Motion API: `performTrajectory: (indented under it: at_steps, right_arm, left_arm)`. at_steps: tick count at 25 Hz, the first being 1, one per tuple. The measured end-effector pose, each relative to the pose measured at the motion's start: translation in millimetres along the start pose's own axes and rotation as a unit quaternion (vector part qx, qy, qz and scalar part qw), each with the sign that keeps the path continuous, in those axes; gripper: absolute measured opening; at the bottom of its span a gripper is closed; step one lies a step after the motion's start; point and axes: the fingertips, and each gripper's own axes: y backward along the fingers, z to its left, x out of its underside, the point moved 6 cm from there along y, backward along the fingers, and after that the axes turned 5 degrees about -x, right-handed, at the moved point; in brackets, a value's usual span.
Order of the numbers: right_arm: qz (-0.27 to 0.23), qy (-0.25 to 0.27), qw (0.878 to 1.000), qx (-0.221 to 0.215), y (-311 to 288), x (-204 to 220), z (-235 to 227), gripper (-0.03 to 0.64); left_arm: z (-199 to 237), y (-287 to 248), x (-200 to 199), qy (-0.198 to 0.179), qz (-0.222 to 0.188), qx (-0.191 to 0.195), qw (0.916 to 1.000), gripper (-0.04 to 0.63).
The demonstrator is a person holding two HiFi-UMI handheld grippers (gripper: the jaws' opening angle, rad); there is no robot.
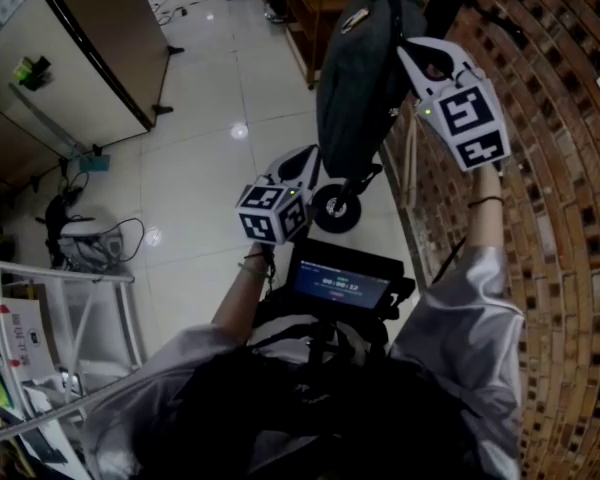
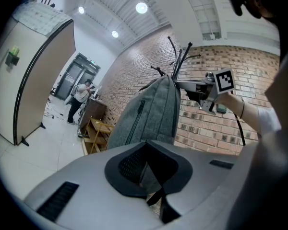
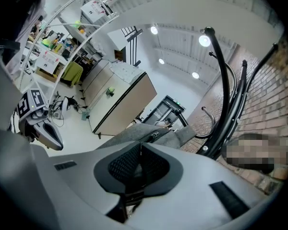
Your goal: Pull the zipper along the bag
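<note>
Red brick wall [image 1: 560, 218] runs close behind a grey bag [image 1: 355, 78], which hangs clear of the floor from a black coat stand [image 3: 221, 80] with curved hooks. A dark zip line [image 2: 136, 119] runs down the bag's front panel.

At the bag's top seam the right gripper [image 1: 408, 48] has its jaws drawn nearly together on a thin tab, the zipper pull [image 3: 141, 145] as far as can be told. A metal slider [image 3: 155, 135] shows just past the jaw tips.

Lower down, the left gripper [image 1: 315, 160] points level, and its jaws are closed on grey fabric and a black strap at the bag's lower edge.

On the wall side the bag has little room. The other side opens onto glossy pale floor tiles [image 1: 210, 118]. A small black wheel [image 1: 335, 208] sits under the bag.

Well apart stand a large beige partition [image 1: 90, 38] with a black frame, a low wooden shelf [image 2: 98, 133] against the bricks, and a person [image 2: 79, 97] by a far doorway. Metal shelving [image 3: 62, 42] with clutter fills the opposite side.
</note>
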Motion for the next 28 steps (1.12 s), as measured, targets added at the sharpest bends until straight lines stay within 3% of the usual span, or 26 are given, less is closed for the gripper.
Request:
performTrajectory:
  at_steps: [6, 10, 13, 17, 21, 24, 28]
  right_arm:
    - [-0.05, -0.099, 0.994, 0.017, 15.9, 15.7, 16.1, 0.034]
    - [-0.069, -0.183, 0.981, 0.002, 25.9, 47.7, 44.3, 0.034]
    - [-0.088, -0.274, 0.958, -0.007, 33.4, 77.0, 73.3, 0.034]
    - [-0.104, -0.397, 0.912, -0.014, 39.2, 115.8, 123.0, 0.032]
    - [-0.11, -0.474, 0.874, -0.009, 40.8, 143.7, 162.8, 0.003]
    - [-0.108, -0.507, 0.855, 0.004, 40.9, 157.4, 178.8, -0.006]
    - [-0.101, -0.52, 0.848, 0.015, 43.8, 165.9, 188.4, -0.006]
  left_arm:
    - [-0.1, 0.9, 0.3, -0.002, 0.003, -0.001, 1.0, 0.008]
    - [-0.9, 2.0, 0.9, -0.003, 0.004, -0.001, 1.0, 0.008]
    - [-1.2, 2.7, 2.4, -0.005, 0.007, 0.001, 1.0, 0.008]
    - [-3.5, 2.8, 5.0, -0.008, 0.012, 0.006, 0.9999, 0.006]
    - [-7.3, -0.3, 7.2, -0.014, 0.014, 0.014, 0.9997, 0.008]
    - [-11.1, -1.4, 9.3, -0.015, 0.02, 0.019, 0.9995, 0.008]
    - [-16.1, -2.1, 14.0, -0.016, 0.028, 0.022, 0.9992, 0.008]
